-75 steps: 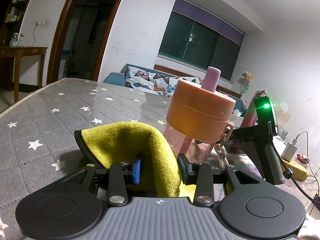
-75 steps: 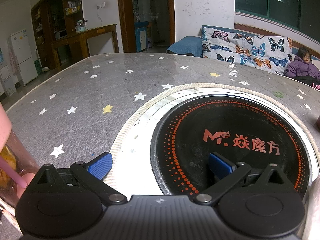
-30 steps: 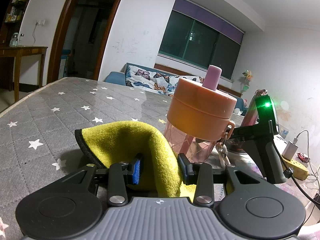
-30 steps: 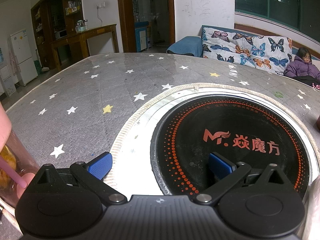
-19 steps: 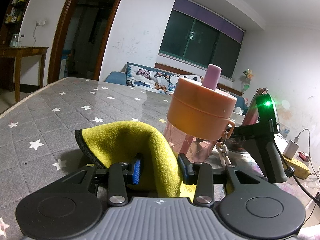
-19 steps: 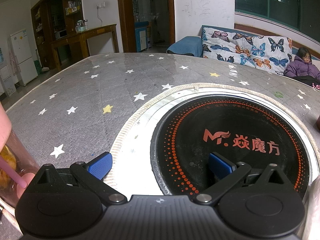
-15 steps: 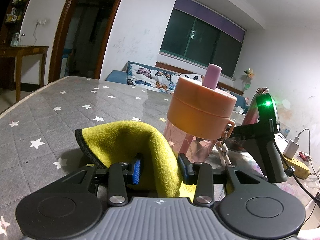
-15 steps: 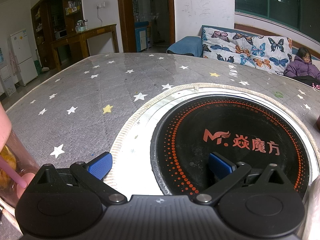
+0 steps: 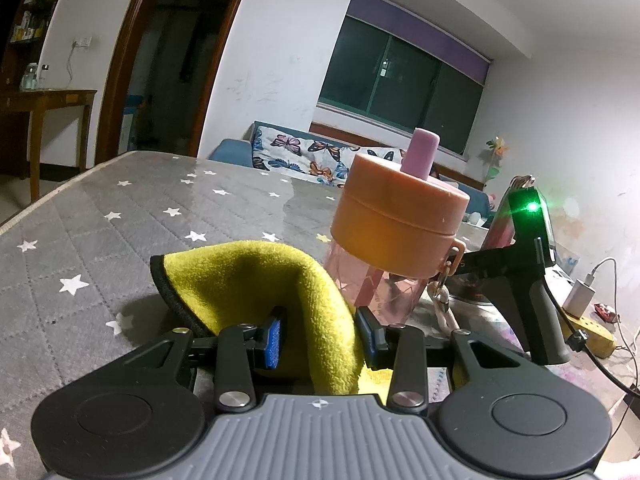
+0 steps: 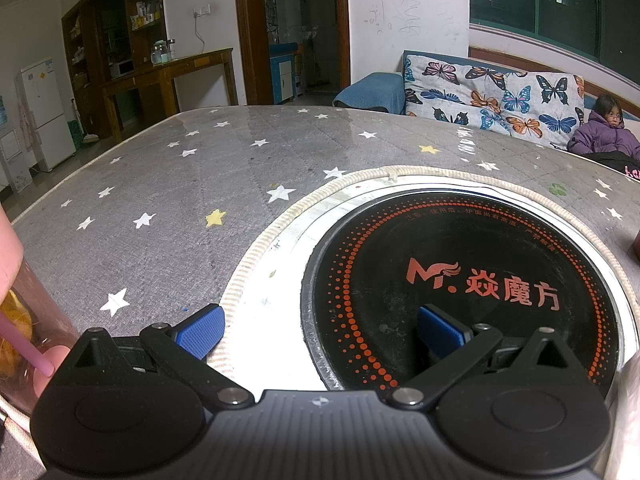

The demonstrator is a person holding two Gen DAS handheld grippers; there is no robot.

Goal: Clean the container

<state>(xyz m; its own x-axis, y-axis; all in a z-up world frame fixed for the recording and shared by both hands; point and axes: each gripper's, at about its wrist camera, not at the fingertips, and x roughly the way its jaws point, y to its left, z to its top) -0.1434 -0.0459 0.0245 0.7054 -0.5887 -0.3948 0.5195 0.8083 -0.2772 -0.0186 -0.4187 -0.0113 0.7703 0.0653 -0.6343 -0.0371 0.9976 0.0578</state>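
A pink see-through bottle with an orange lid and a pink spout stands upright on the table, just beyond my left gripper. That gripper is shut on a fold of a yellow-green cloth, which bulges up between the blue pads and lies against the bottle's base. In the right wrist view the bottle shows only at the far left edge. My right gripper stands wide open, with nothing between its fingers, low over the rim of a round black cooktop.
The grey star-patterned table cover stretches left and far. A black handle with a green light stands right of the bottle. A yellow power strip with a charger lies at the right edge. A person sits on the sofa behind.
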